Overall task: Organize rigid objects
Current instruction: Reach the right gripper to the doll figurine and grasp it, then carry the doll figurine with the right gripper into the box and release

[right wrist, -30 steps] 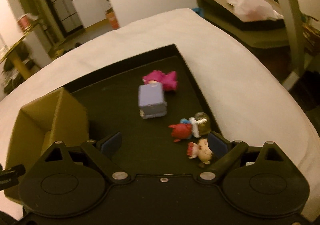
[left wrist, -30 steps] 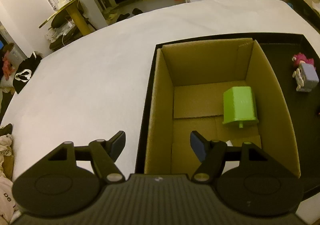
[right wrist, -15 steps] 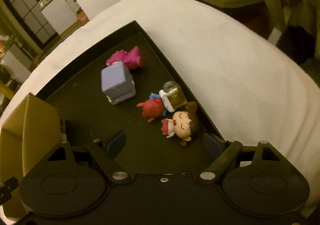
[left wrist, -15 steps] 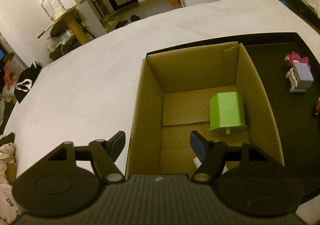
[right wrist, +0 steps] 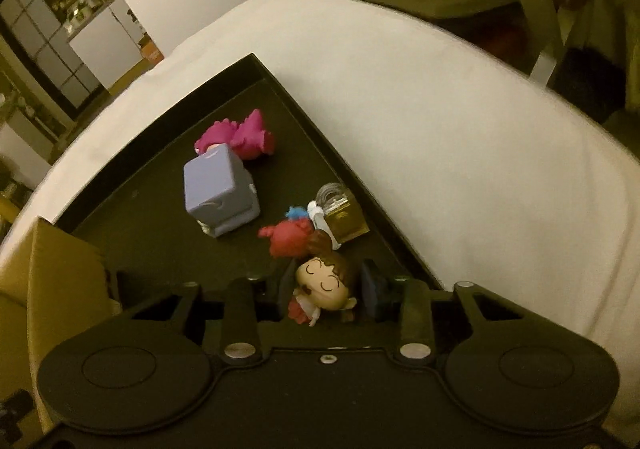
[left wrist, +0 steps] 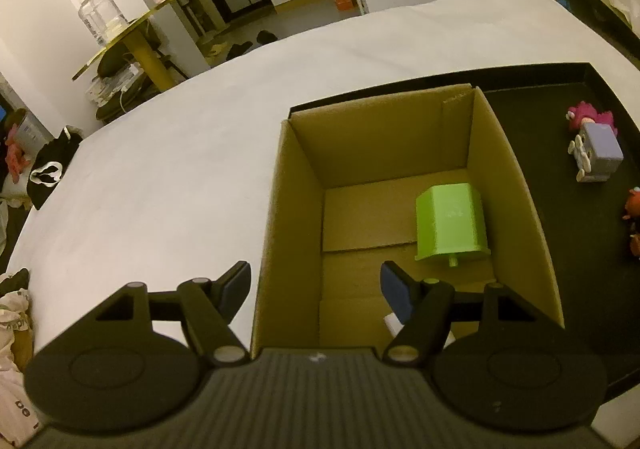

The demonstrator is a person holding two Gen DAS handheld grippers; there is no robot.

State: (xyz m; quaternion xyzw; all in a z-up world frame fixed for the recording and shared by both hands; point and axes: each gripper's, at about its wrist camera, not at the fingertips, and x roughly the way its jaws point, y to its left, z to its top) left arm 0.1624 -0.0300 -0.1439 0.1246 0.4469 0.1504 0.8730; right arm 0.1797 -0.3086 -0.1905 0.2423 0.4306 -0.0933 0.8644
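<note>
Slippage is the main risk, I judge: the right gripper (right wrist: pixel 326 285) has its jaws narrowed around the brown-haired doll figurine (right wrist: pixel 326 285), whose rounded head may squirt out; whether the pads actually touch it I cannot tell. Red figurine (right wrist: pixel 289 237) and perfume bottle (right wrist: pixel 342 215) crowd it at 12 o'clock and could be knocked; purple cube toy (right wrist: pixel 220 189) and pink figurine (right wrist: pixel 244 135) sit at 11 o'clock on the black tray (right wrist: pixel 168 177). Left gripper (left wrist: pixel 316 285) hangs wide open, holding nothing, over the cardboard box (left wrist: pixel 384 137), where a green block (left wrist: pixel 450 223) lies at 1 o'clock.

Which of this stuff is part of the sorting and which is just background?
Job: doll figure between right gripper fingers, purple cube toy, pink toy, red toy, cardboard box, green block, black tray.

Background: glass jar, side table.
</note>
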